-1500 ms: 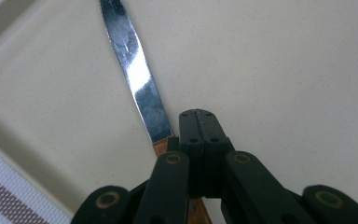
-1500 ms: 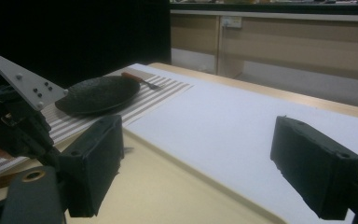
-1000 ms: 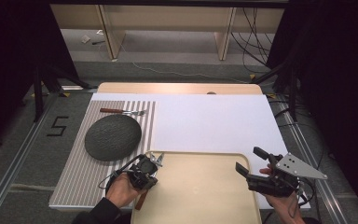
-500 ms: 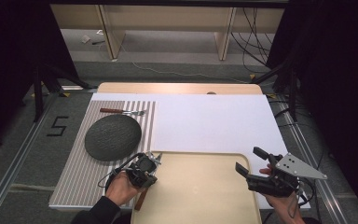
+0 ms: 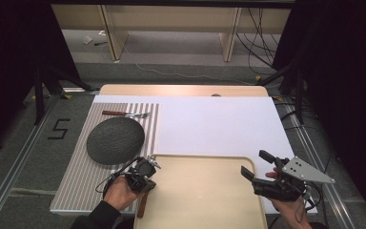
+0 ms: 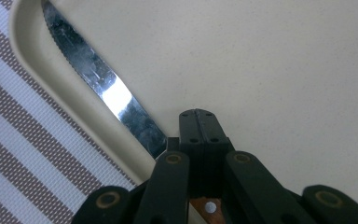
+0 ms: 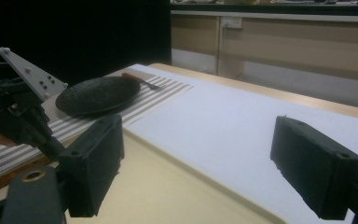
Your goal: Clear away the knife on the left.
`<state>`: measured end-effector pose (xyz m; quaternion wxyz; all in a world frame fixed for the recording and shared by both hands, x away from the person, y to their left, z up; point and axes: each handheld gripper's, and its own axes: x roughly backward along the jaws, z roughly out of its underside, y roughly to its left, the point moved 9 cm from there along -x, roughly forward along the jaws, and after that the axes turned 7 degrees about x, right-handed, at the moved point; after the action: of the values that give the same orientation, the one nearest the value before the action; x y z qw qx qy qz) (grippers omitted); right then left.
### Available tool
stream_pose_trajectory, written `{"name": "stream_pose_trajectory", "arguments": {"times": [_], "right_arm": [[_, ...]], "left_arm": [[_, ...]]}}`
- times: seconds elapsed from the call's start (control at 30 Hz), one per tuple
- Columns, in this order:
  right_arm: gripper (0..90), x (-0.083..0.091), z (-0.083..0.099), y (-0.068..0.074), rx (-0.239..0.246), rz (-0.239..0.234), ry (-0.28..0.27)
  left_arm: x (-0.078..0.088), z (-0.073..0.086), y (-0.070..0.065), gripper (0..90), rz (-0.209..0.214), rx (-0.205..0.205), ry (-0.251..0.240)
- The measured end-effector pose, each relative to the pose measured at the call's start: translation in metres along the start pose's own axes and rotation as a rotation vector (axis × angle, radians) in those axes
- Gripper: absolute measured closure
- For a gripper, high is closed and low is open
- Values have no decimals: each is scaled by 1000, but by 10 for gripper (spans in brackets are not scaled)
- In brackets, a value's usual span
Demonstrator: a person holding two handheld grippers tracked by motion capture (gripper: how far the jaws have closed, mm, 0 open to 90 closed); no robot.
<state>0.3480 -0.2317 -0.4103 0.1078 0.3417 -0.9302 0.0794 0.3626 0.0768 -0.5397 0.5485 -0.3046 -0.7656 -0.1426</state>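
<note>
The left gripper has its jaws pressed tight on a knife at the tray's left edge. The right gripper waits with jaws wide apart. I think the knife needs lifting next, onto the striped mat

Knife on tray's left rim, plate behind, fork beyond.

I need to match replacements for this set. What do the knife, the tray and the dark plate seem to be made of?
Knife: bright metal blade, mirror glare, serrated edge; handle looks like reddish wood with a rivet.
Tray: likely plastic, matte beige, moulded rounded rim.
Dark plate: charcoal, pebbled matte surface; possibly stoneware, can't be sure.
</note>
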Motion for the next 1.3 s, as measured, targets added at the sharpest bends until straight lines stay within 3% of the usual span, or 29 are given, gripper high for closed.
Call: {"name": "stream_pose_trajectory", "arguments": {"times": [0.4, 0.57, 0.73, 0.97, 1.3], "right_arm": [[182, 0, 0, 0, 0, 0, -1], [182, 0, 0, 0, 0, 0, -1], [182, 0, 0, 0, 0, -1, -1], [182, 0, 0, 0, 0, -1, -1], [182, 0, 0, 0, 0, -1, -1]], "left_arm": [[4, -2, 0, 865, 20, 11, -28], [9, -5, -8, 671, 79, 9, -76], [12, -9, -13, 469, 89, 17, -114], [18, -14, -15, 355, 108, 37, -168], [22, -17, -19, 209, 136, 58, -194]]}}
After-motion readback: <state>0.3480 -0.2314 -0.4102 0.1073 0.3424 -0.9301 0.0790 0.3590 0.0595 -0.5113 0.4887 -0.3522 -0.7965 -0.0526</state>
